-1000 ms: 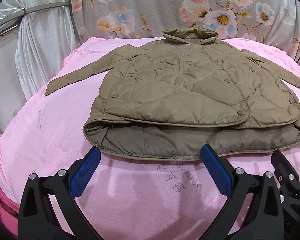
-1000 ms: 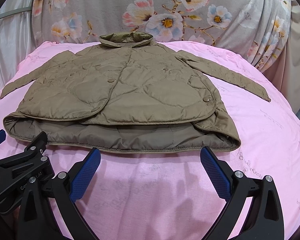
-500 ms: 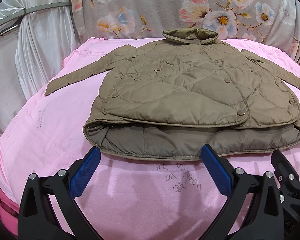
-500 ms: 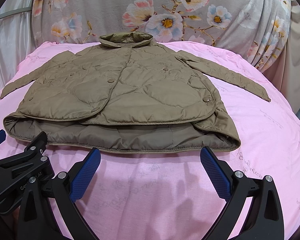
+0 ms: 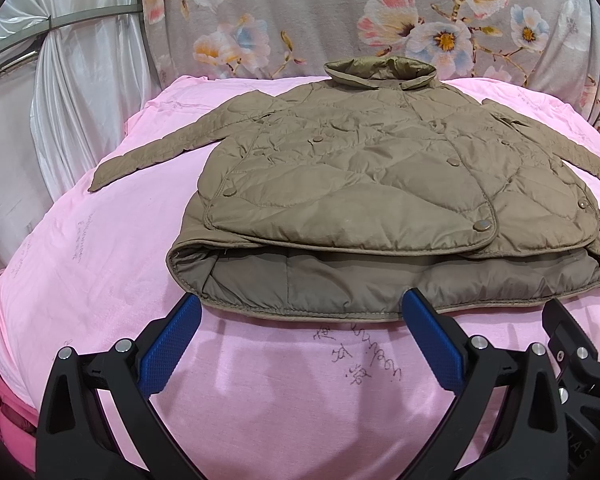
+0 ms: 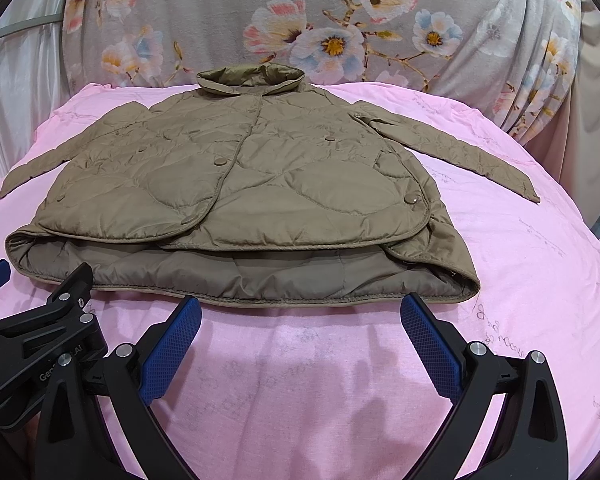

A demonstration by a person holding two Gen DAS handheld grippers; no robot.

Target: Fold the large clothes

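Handwritten ink marks dot the pink sheet [image 5: 100,264]; none reads clearly, and the nearest scrawl [image 5: 360,350] shows only looping strokes. In the right wrist view, the left tool's body [image 6: 32,364] bears a partly hidden "Gen…AI" print [image 6: 60,364].

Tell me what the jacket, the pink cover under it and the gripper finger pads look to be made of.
Jacket: likely thin padded nylon or polyester; slight sheen, puffy stitched quilting, snap buttons.
Pink cover: probably matte woven cotton; soft creases, pen writing on it.
Finger pads: apparently blue rubber or plastic, with a fine knurled grid.
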